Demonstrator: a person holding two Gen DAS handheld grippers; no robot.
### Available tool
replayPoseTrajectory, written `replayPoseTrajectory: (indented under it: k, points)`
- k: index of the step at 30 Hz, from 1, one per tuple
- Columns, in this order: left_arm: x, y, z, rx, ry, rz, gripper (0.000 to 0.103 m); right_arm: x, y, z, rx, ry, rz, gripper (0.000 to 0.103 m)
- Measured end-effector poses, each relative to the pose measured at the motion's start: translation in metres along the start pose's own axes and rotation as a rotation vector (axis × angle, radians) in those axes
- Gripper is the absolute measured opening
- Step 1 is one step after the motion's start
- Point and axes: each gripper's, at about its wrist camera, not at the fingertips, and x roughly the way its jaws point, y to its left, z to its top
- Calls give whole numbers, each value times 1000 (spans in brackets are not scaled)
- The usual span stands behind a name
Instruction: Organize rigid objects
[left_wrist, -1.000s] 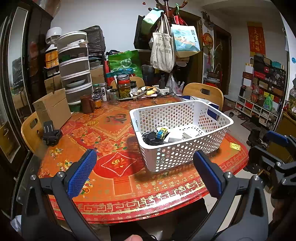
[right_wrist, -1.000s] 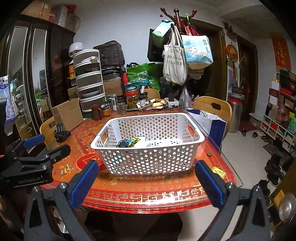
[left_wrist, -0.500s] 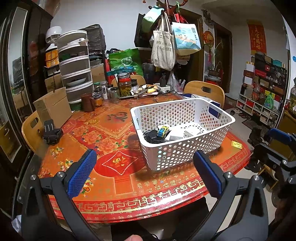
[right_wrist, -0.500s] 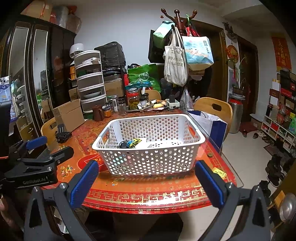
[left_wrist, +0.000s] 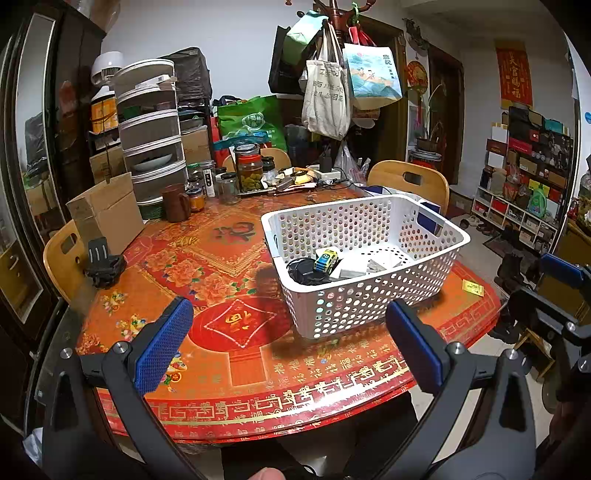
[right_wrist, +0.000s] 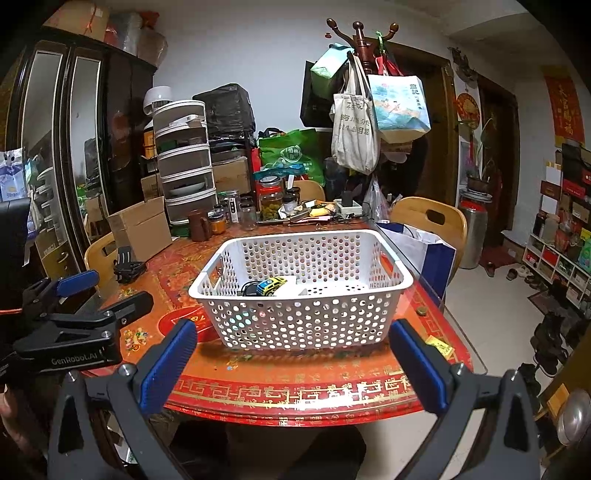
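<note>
A white perforated basket (left_wrist: 436, 225) (right_wrist: 295, 325) stands on the red patterned table (left_wrist: 229, 354) (right_wrist: 295, 391). Inside lie a yellow and blue toy car (left_wrist: 326, 258) (right_wrist: 271, 285), a black round item (left_wrist: 301, 270) and white flat pieces (left_wrist: 354, 266). My left gripper (left_wrist: 288, 343) hangs open over the table's near edge, short of the basket, with nothing between its blue pads. My right gripper (right_wrist: 295, 363) is open too, held back from the basket's near wall. Each gripper shows at the edge of the other's view.
A black clip-like object (left_wrist: 104, 264) lies at the table's left rim beside a cardboard box (left_wrist: 105, 214). Jars (left_wrist: 250, 172), a brown mug (left_wrist: 176, 202) and a stacked container tower (left_wrist: 149, 136) crowd the far side. Wooden chairs (left_wrist: 410, 181) surround the table. A small yellow packet (left_wrist: 472, 287) lies right of the basket.
Both views have drawn slightly back and up from the table; the basket looks a bit farther. Both grippers stay open and empty.
</note>
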Motion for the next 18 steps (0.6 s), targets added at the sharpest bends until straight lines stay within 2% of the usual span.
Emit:
replayPoseTrajectory:
  k: [18]
  points:
    - [0, -2, 1, -3, -3, 4, 103, -2, 3, 0, -11, 0, 2, 103]
